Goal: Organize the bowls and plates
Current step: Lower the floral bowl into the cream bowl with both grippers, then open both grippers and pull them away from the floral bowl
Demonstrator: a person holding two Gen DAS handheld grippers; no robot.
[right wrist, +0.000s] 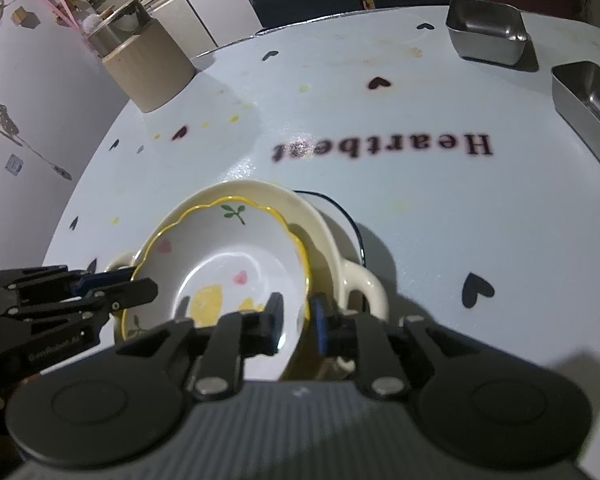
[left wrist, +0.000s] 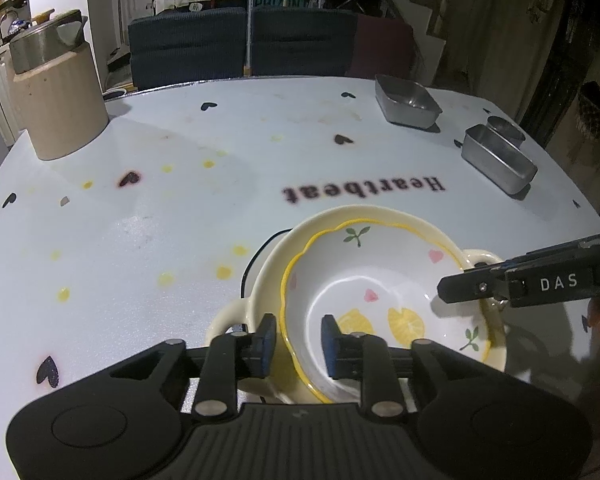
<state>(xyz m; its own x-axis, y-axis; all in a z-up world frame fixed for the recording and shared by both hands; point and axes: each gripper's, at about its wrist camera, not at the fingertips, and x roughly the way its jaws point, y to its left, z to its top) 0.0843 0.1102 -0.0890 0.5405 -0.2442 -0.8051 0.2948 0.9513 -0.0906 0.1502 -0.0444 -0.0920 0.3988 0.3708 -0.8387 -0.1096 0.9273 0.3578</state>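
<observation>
Judging by how things lie, the stacking looks nearly done: the white scalloped ceramic bowl with a yellow rim and lemon print (left wrist: 380, 300) sits nested in the cream two-handled ceramic dish (left wrist: 268, 276) on the white heart-patterned table (left wrist: 140, 220). The left gripper (left wrist: 298, 340) and right gripper (right wrist: 296, 318) each straddle an opposite rim of the lemon bowl. Their jaws stand slightly apart, the pads apparently clear of the rim, so only withdrawing seems left.

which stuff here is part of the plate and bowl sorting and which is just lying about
Job:
white lemon-print bowl with yellow scalloped rim
cream two-handled ceramic bowl under it

Lying about:
two rectangular steel tins
beige cylindrical holder with metal pot
</observation>
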